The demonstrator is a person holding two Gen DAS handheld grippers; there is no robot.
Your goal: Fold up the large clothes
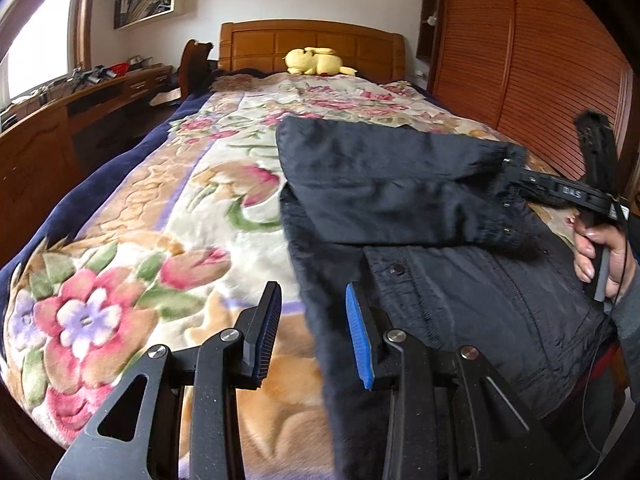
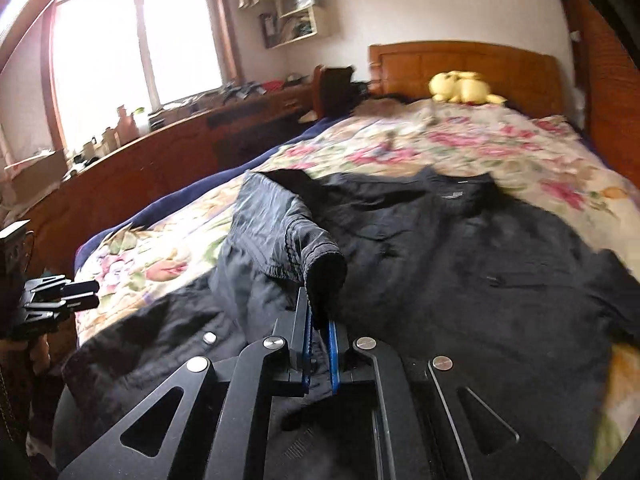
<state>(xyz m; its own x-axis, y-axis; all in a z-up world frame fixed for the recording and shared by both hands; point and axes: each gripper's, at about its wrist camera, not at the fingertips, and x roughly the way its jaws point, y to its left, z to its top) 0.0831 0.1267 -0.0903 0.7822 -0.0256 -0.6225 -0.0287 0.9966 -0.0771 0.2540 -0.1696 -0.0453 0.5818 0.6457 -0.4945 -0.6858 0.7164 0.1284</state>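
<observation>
A large dark navy jacket lies spread on the floral blanket; it also shows in the right wrist view. One sleeve is folded across the jacket body. My right gripper is shut on the sleeve cuff and holds it over the jacket; it shows at the right in the left wrist view. My left gripper is open and empty, low over the jacket's left edge near the foot of the bed; it shows at the far left in the right wrist view.
A yellow plush toy lies by the wooden headboard. A cluttered wooden desk runs along the left of the bed under a window. A slatted wooden wardrobe stands on the right.
</observation>
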